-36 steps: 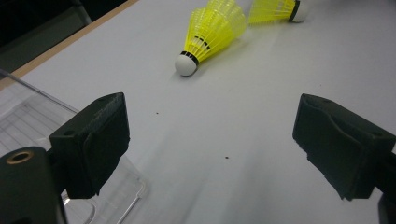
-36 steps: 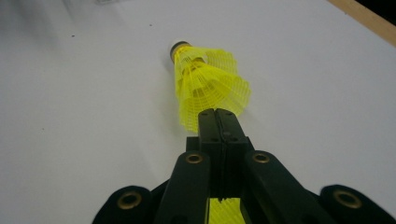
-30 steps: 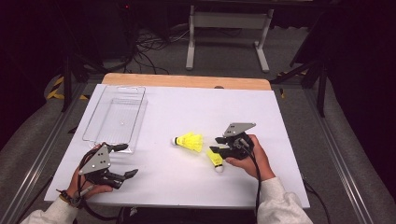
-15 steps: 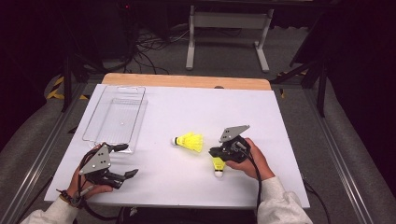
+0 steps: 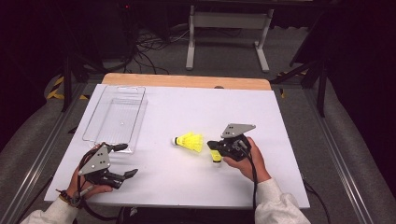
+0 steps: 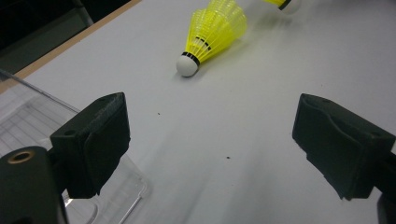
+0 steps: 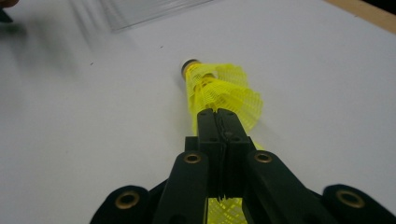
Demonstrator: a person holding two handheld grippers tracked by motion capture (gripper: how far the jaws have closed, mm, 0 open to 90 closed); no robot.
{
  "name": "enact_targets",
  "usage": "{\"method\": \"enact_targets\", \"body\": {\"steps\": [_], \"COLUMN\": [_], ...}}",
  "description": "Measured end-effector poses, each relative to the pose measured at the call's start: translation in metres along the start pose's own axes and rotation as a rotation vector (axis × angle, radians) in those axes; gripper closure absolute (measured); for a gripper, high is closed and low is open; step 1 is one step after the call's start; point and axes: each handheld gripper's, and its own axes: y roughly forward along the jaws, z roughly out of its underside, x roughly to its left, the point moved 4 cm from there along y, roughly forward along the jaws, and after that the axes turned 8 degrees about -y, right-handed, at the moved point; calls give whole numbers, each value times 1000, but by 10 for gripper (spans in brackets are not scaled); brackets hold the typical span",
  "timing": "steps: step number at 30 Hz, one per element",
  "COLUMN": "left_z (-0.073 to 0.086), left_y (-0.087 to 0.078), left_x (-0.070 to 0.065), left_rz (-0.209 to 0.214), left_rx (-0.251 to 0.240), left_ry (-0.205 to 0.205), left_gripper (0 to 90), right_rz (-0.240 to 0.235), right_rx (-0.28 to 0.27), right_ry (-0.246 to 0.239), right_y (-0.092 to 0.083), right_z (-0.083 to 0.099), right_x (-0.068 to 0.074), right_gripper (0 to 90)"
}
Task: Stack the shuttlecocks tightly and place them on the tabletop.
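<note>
Grasp: right gripper clenched on held shuttlecock's yellow skirt | left gripper released, idle | technique: lift gently, avoid crushing; clear tray the likely destination

No text, label, brand, number or sign can be read anywhere in these views: the yellow plastic shuttlecocks, the clear plastic tray, the white table top and the black grippers all appear unmarked, and the dim background is too dark to make out any writing.
</note>
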Motion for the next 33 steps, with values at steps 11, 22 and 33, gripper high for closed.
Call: {"method": "enact_targets", "body": {"steps": [11,22,33], "left_z": [0,0,0], "left_y": [0,-1,-1], "left_x": [0,0,-1], "left_rz": [-2,-5,-9], "left_rx": [1,2,10], "left_ry": [1,5,13], "left_gripper": [121,119,115], "right_rz": [119,94,-1], "right_rx": [-16,63,169], "right_ry": [119,117,74], "right_y": [-7,-26,-30], "right_z": [23,41,63], "right_x": [-5,0,8], "right_gripper": [803,516,455]}}
